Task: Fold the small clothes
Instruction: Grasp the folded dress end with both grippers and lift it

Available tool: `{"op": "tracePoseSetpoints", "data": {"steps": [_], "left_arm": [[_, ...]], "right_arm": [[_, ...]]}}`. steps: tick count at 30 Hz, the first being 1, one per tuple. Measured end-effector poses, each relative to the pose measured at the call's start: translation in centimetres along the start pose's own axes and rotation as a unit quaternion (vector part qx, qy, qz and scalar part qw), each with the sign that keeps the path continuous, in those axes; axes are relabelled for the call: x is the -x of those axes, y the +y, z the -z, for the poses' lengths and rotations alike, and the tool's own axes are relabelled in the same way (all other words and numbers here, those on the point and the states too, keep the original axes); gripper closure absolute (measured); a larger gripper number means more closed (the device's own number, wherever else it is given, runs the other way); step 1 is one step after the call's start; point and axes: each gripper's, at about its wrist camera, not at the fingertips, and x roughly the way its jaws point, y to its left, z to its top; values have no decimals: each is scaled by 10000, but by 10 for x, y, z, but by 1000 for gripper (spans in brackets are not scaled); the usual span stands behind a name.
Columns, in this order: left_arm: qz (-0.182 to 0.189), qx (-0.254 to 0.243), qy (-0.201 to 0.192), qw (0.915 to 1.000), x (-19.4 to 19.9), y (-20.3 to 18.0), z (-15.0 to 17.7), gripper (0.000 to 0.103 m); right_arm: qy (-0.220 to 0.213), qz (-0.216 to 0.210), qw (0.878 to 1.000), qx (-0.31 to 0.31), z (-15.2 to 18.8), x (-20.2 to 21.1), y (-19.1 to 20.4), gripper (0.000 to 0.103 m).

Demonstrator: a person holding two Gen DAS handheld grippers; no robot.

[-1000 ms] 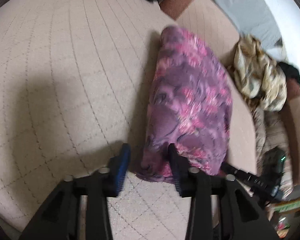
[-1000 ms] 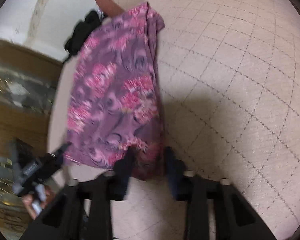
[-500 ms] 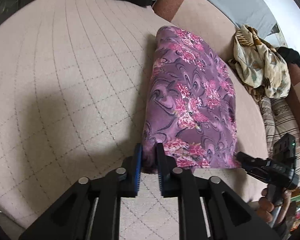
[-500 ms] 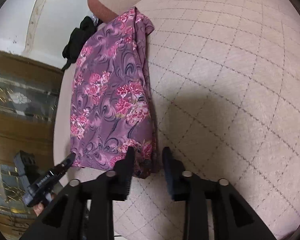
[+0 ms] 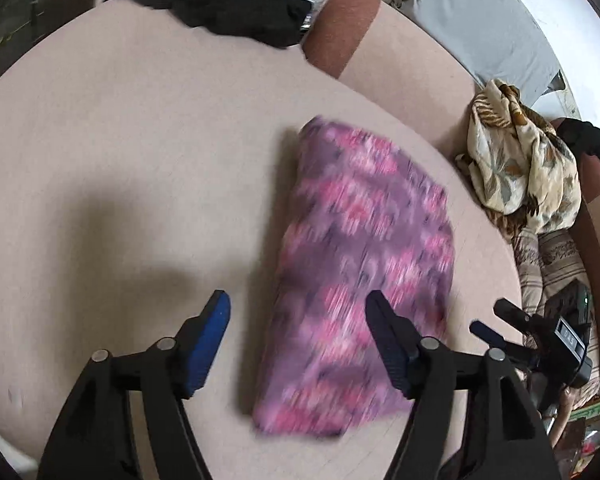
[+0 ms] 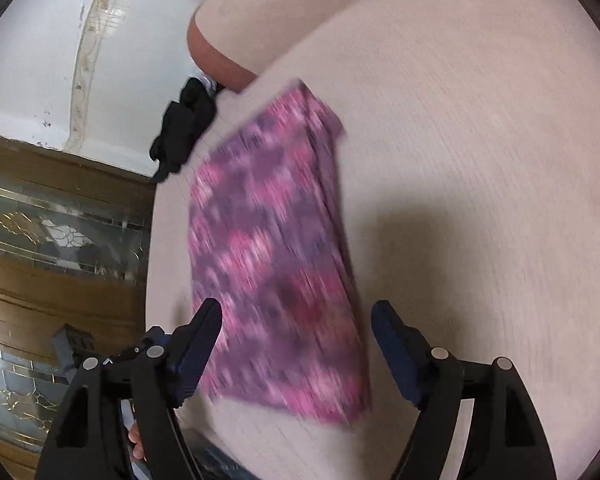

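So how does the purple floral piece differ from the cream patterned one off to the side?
The purple floral garment lies flat in a neat folded rectangle on the beige cushion; the cream patterned cloth sits crumpled in a heap. The purple one is pink-flowered, the cream one brown-leafed. The purple one lies right ahead of the opening left tongs, unpinched; the cream one lies at the cushion's edge. Both are untouched.

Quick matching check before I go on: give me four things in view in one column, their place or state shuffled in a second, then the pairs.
1. purple floral cloth
2. black garment
3. cream leaf-print cloth
4. left tongs

A. bunched against the backrest
B. jaws opening, nothing gripped
C. folded flat on the cushion
D. far end, beside the brown armrest

Pairs: 1-C, 2-D, 3-A, 4-B
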Motion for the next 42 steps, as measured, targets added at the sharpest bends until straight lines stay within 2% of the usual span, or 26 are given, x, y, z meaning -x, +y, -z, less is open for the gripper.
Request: {"op": "tracePoseSetpoints", "data": {"steps": [3,5,7,8,9,10,12,13,14,16,17,20,23,24,25,26,27,28,30,32,33,34,35,37,39,42], "left_arm": [[60,65,221,9997,-34,-9,-37,32],[168,147,367,9991,-56,-7,-49,32],[337,236,396,9984,-71,-1,-46,35],[317,333,432,9980,-77,3,-43,45],[375,486,528,9967,-82,7,-40,60],[591,630,591,9945,-85,11,-39,68],[743,945,417,9919,-76,17,-39,79],[845,934,342,9915,-72,17,-40,81],[721,776,303,9939,-72,14,-41,83],[434,524,418,9968,-83,11,-39,85],[382,551,418,9969,-86,14,-38,85],[429,609,463,9961,-81,17,-42,85],[292,401,477,9976,-74,10,-44,78],[301,467,443,9975,-68,9,-45,74],[462,533,364,9968,-62,7,-48,67],[585,586,305,9961,-57,6,-52,48],[598,626,257,9959,-54,4,-58,36],[538,609,204,9965,-51,0,-66,35],[342,432,146,9984,-54,-11,-83,35],[246,174,110,9995,-66,-20,-99,35],[239,83,115,9996,-74,-20,-103,35],[263,119,139,9995,-83,-16,-102,36],[404,228,112,9989,-88,-8,-100,40],[444,545,333,9970,-106,9,-97,50],[836,769,482,9924,-114,19,-100,68],[965,774,456,9913,-112,19,-101,78]], "right_arm": [[-85,232,9991,338,-41,-17,14,25],[-36,309,9988,374,-60,-37,12,43],[64,93,9995,291,-63,-51,4,59],[107,91,9995,274,-60,-59,-1,61],[140,227,9993,280,-57,-63,-3,70],[187,317,9988,321,-55,-66,-3,88],[198,464,9980,374,-57,-68,-1,97],[138,393,9985,362,-59,-64,1,98],[72,378,9982,469,-61,-60,5,98],[95,926,9933,689,-61,-68,5,98],[270,979,9936,502,-60,-78,-5,98],[355,790,9962,123,-58,-80,-20,97],[287,713,9959,485,-58,-68,-4,89],[243,642,9962,541,-58,-63,0,72],[212,541,9970,513,-58,-60,3,48],[166,248,9988,397,-61,-53,5,39],[117,2,9994,313,-64,-49,6,27],[75,-108,9995,273,-71,-45,9,26],[-24,119,9996,253,-86,-49,13,26],[7,260,9996,138,-108,-67,7,44],[63,219,9996,145,-114,-76,5,59],[77,229,9996,170,-116,-81,3,64],[65,253,9995,194,-118,-88,-1,67],[77,290,9991,305,-115,-98,-4,85],[70,388,9984,416,-117,-102,-2,94],[-194,547,9960,673,-122,-94,15,95]]}}
